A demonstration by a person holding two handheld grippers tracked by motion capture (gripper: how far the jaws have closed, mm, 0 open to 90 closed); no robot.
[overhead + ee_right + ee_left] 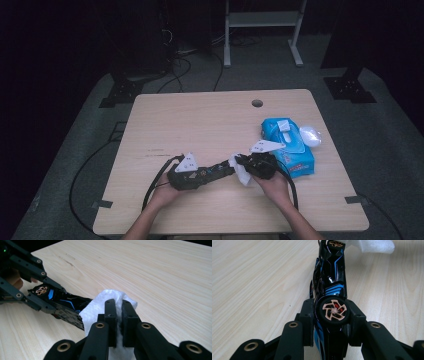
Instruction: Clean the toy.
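The right gripper [119, 322] pinches a white wipe [100, 305] against the toy car's [331, 287] far end; the left gripper [332, 322] clamps its near end, its length running straight between them.

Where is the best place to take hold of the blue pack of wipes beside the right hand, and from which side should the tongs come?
Grip the wipes pack across its two long sides, near the end closest to the person, coming straight down from above. It lies flat on the table, so those sides are free. Stay off the top flap at the far end, and off the white object that sits against its right side.
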